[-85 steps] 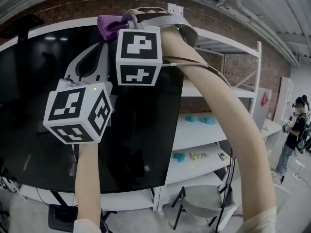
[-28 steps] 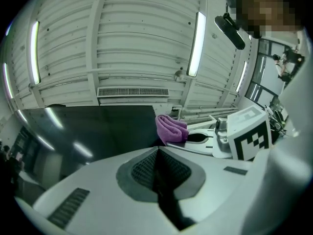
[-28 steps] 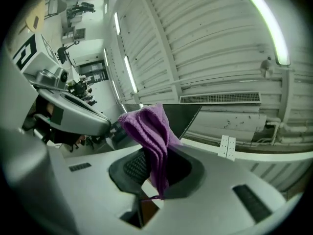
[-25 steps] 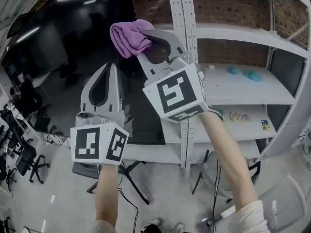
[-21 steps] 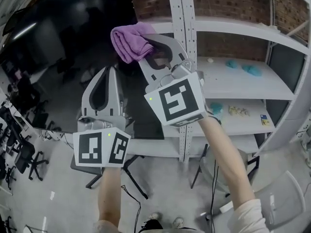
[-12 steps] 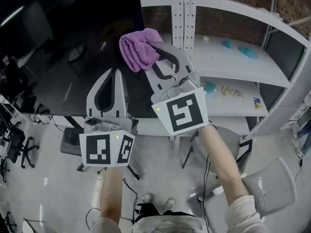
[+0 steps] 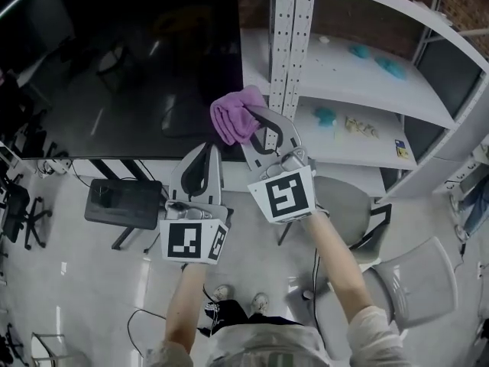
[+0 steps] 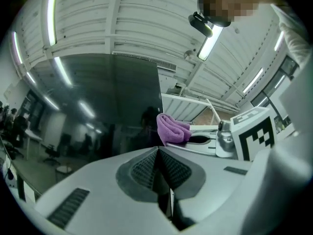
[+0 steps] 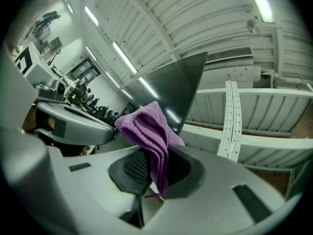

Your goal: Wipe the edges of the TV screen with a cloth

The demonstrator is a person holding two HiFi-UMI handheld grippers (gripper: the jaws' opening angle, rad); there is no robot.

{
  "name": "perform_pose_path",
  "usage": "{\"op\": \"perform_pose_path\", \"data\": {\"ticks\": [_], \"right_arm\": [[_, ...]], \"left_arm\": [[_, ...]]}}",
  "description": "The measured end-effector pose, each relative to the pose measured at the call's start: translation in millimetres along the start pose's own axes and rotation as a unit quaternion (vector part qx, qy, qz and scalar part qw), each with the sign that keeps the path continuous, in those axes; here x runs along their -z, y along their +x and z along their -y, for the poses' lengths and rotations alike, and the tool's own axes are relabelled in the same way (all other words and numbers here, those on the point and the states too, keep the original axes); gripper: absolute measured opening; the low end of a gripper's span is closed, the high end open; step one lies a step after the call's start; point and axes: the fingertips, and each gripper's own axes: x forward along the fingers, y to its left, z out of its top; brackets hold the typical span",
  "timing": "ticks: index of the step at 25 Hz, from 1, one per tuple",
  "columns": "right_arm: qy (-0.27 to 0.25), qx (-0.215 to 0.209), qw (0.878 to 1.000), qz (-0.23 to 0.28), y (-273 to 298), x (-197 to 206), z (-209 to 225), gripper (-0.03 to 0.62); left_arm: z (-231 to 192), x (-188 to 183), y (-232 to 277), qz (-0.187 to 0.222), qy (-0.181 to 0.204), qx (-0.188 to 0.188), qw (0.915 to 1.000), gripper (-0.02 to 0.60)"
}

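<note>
Left gripper [image 8: 157,150]: jaws pressed together, nothing between them. It is held below and to the left of the right gripper, just beside it, and points towards the TV.

Right gripper [image 9: 155,156]: jaws pinching a folded purple cloth [image 7: 235,116]. Most of the cloth bunches above the jaw tips, with one fold hanging down between the pads.

In the head view the cloth sits at the lower right corner of the TV [image 7: 114,60]. Contact with the screen cannot be confirmed. The screen is dark and reflects ceiling lights.

A white shelf rack [image 7: 286,37] stands just right of the TV. A grey chair [image 7: 341,203] stands below it.
</note>
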Motion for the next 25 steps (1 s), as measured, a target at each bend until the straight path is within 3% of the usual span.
{"op": "perform_pose_path", "data": {"ticks": [7, 16, 20, 25], "right_arm": [[0.038, -0.015, 0.998, -0.053, -12, 58, -36, 0.057], [0.126, -0.017, 0.984, -0.123, -32, 155, -96, 0.057], [0.182, 0.004, 0.972, -0.147, -44, 181, -115, 0.057], [0.263, 0.040, 0.949, -0.170, -49, 211, -128, 0.057]], "left_arm": [[-11, 40, -10, -0.026, -0.023, -0.013, 0.9993, 0.014], [-14, 107, -27, -0.087, -0.063, -0.021, 0.9940, 0.014], [-15, 135, -47, -0.121, -0.075, -0.025, 0.9894, 0.014], [-29, 162, -68, -0.155, -0.094, -0.043, 0.9826, 0.014]]}}
